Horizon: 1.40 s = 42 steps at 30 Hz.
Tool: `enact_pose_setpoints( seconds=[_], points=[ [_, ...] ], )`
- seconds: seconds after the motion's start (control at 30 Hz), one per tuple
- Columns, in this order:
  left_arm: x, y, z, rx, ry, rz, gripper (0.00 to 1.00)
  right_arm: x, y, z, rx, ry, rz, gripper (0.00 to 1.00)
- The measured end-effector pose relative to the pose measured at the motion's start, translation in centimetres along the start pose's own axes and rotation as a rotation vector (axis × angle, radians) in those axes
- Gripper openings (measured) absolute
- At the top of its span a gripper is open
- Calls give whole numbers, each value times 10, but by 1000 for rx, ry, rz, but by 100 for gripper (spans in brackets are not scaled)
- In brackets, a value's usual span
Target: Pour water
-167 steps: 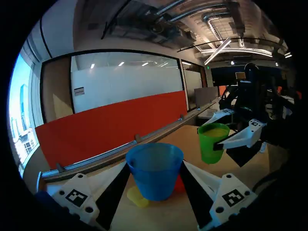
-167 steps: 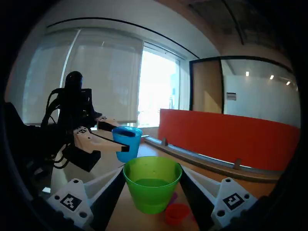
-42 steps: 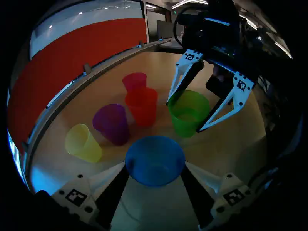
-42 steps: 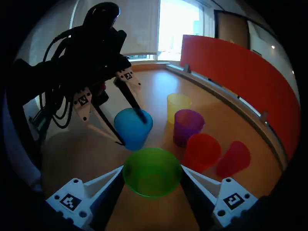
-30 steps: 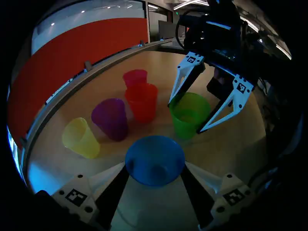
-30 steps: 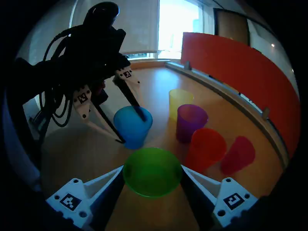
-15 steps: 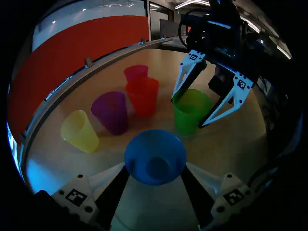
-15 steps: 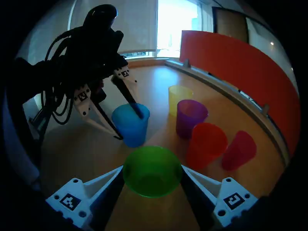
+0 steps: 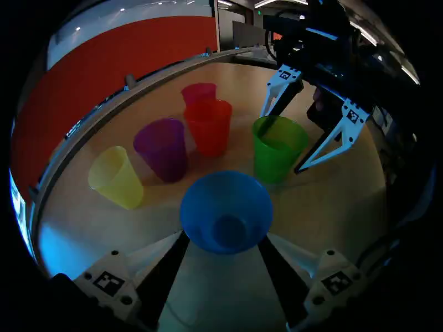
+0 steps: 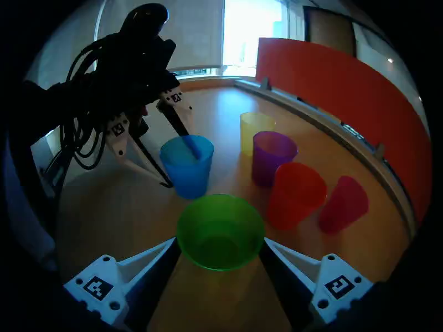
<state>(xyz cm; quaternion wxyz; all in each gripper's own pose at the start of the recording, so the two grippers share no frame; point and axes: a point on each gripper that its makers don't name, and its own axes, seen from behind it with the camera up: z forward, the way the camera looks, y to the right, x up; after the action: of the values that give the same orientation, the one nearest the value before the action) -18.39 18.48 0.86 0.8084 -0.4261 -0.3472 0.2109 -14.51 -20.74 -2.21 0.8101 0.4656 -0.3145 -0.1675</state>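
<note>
In the left gripper view a blue plastic cup [image 9: 226,213] blocks 12 o'clock. Behind, closely spaced: yellow plastic cup [image 9: 115,185] at 10, purple plastic cup [image 9: 162,149] at 11, red plastic cup [image 9: 209,127] and pink plastic cup [image 9: 199,91] at 12. The right gripper [image 9: 281,148] straddles a green plastic cup [image 9: 275,155] at 1. Bare wooden tabletop [image 9: 338,193] at 3.

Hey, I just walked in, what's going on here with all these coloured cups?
A person works two handheld grippers over a wooden table. The left gripper grips a blue cup; the right gripper grips a green cup with what looks like a little water inside. Both cups are upright, low near the tabletop. Beside them stand a yellow cup, a purple cup, a red cup and a pink cup in a row.
</note>
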Motion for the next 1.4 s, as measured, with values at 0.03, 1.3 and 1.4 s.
enact_pose_setpoints(
  seconds=[0.03, 1.3, 1.4],
  points=[
    [-1, 0, -1, 2, -1, -1, 88, -1, 0, -1, -2, 0, 2, 100],
    [-28, -19, -81, 235, 136, -206, 100, -22, 14, -68, -203, 39, 60, 100],
    [-28, -22, -88, 263, 161, -224, 100, -23, 19, -74, -235, 49, 74, 100]
  ],
)
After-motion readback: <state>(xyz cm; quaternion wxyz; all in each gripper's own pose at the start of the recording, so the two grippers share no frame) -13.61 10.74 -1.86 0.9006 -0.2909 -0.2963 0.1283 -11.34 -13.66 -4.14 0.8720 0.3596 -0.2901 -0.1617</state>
